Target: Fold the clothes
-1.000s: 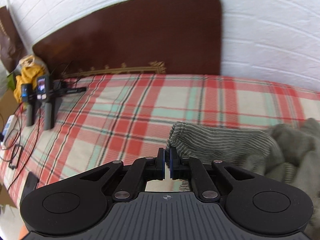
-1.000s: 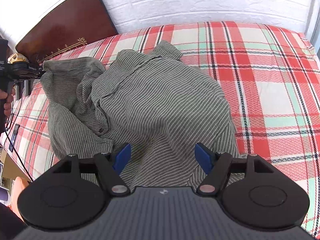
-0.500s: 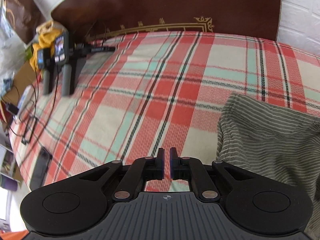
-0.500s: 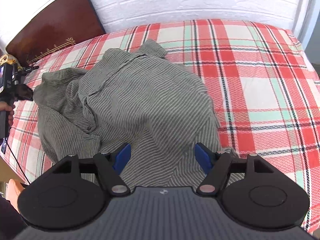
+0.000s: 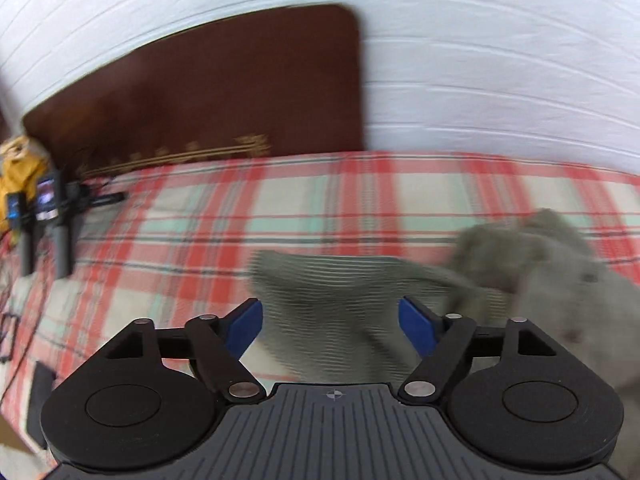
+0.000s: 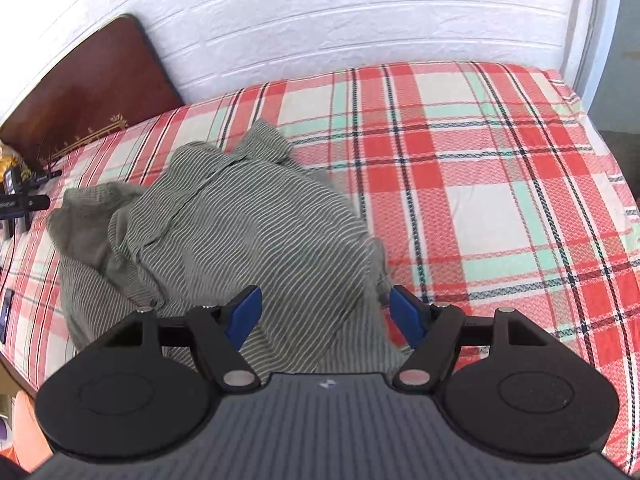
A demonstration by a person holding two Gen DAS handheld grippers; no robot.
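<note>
Since a second ago your left gripper (image 5: pixel 331 322) has let go of the shirt (image 6: pixel 240 232) edge; its jaws are opening, cloth lying beyond them but not pinched. Your right gripper (image 6: pixel 326 316) stays spread, empty, over the shirt's near hem. The shirt lies crumpled on the plaid bed (image 6: pixel 480 184), left of centre, collar toward the headboard (image 5: pixel 200 96). Judged light, limp and prone to bunching; it will not hold shape. Take it at hem corners or shoulder seams, both sides together, and draw flat.
</note>
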